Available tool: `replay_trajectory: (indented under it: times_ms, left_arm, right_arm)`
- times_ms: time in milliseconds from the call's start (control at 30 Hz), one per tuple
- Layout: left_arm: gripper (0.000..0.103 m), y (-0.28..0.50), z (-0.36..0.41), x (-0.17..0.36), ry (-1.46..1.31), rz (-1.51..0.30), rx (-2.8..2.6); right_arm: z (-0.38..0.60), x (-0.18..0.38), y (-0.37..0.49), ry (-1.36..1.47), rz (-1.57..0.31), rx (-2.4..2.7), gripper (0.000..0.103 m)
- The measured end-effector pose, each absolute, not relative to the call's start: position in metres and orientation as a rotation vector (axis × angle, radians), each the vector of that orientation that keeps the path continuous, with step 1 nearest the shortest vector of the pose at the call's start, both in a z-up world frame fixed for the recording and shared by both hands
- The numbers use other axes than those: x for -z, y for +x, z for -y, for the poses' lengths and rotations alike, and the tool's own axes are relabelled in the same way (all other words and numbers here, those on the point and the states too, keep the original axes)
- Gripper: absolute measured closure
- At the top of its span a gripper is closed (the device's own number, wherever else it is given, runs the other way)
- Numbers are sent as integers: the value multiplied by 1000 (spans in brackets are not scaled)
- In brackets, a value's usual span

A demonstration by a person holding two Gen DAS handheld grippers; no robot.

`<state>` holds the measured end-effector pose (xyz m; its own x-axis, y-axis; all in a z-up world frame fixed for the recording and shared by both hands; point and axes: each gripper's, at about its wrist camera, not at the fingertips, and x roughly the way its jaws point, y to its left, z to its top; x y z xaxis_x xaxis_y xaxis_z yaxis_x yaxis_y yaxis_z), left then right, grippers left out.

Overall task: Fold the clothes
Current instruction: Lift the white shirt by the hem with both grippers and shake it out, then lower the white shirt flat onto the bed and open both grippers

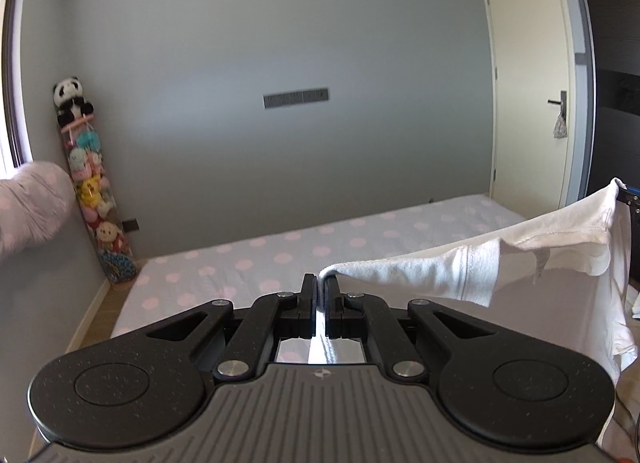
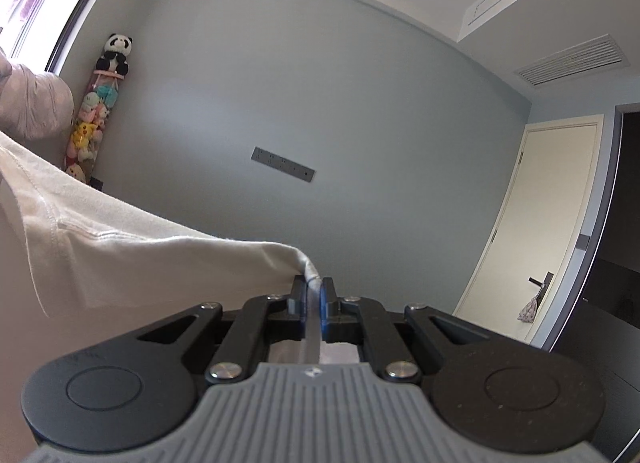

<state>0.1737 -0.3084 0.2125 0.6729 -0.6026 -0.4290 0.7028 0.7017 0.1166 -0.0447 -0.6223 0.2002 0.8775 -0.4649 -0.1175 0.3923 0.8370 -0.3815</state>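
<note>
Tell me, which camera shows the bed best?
The left wrist view: the bed with its pink-dotted sheet stretches ahead, beyond the white shirt. The right wrist view tilts up at the wall, so the mattress is not visible there.

soft daylight from window (image 1: pixel 10 75) at left, fisheye bends edges, bg slightly soft.

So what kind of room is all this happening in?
Most likely a bedroom, perhaps a child's. A bed with a pink polka-dot sheet runs along the wall, a tall holder of stuffed toys topped by a plush panda stands in the corner, and there is a closed door.
</note>
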Motion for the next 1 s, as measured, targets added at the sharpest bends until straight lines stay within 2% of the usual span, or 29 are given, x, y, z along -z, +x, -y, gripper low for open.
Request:
replay_trajectory:
  times_ms: [333,667,933,967,1000]
  left_arm:
    - [101,297,408,-85,352,-605,729]
    - [101,376,484,45,405,-794,682]
    - [99,413,515,115,411,-870,653]
    - [98,416,517,121,407,-876,649]
    - [96,418,519,126,404,-882,646]
  right_arm:
    - [697,-73,105,-304,-466,464,96]
    - [747,74,211,-266,-678,435,96]
    - [772,142,266,-208,-772,388,95]
    - [775,147,272,-198,-781,383,94]
    - [776,151,276,-195,-793,384,89]
